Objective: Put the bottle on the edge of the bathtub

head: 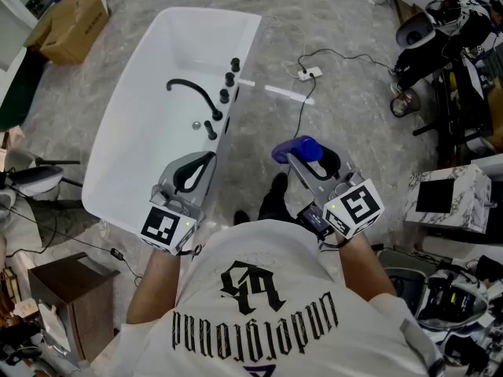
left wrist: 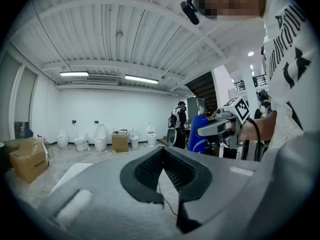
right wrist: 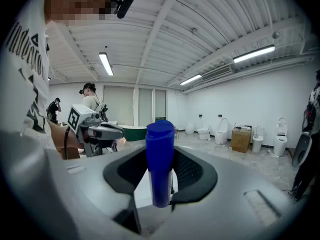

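Blue bottle [right wrist: 160, 149] stands upright in the right gripper [head: 308, 162], jaws wide and pressing its sides. It hangs above the grey mottled floor [head: 338, 30], right of the white bathtub [head: 145, 124], clear of its rim. The left gripper [head: 206, 162] hovers over the tub's near end, jaws together, empty.

White black-lettered T-shirt [head: 275, 289], grey left gripper [head: 196, 166], grey right gripper [head: 306, 157], square-marker cubes [head: 355, 207]

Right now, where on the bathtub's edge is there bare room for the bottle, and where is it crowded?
Bare: the bathtub's far end rim and its long left rim, opposite the faucet. Crowded: the right rim, where the faucet and knobs stand.
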`<action>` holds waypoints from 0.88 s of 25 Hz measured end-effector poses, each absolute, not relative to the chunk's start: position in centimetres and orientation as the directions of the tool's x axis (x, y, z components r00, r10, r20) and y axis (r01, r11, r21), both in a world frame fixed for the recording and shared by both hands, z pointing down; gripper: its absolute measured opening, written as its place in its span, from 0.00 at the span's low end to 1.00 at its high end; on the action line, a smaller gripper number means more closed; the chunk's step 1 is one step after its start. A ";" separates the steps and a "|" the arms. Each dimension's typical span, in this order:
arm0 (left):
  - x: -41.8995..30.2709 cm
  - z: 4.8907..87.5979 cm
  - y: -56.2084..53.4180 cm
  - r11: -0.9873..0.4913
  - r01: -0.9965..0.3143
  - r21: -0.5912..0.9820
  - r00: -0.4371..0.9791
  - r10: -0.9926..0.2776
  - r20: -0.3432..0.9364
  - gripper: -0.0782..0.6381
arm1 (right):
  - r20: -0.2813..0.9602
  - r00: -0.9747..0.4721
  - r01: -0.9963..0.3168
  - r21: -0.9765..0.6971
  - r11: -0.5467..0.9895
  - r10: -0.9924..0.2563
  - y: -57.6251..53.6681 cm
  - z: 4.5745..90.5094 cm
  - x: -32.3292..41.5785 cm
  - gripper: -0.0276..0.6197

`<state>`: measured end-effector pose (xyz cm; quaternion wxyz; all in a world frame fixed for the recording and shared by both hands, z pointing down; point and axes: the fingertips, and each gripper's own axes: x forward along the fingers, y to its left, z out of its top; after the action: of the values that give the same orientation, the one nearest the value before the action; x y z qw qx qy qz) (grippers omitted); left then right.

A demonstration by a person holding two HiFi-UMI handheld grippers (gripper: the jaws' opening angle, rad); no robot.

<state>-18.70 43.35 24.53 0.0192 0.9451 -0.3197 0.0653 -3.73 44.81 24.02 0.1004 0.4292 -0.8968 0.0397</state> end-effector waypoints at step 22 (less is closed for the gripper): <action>-6.2 27.7 29.4 -0.798 -0.602 0.028 0.784 -0.584 0.212 0.12 | 0.249 -0.605 -0.784 -0.017 0.621 -0.757 32.3 27.2 9.3 0.28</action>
<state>-6.15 29.43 27.71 0.0470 0.9432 -0.3143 0.0965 9.28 32.29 27.19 0.1091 0.4309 -0.8936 0.0622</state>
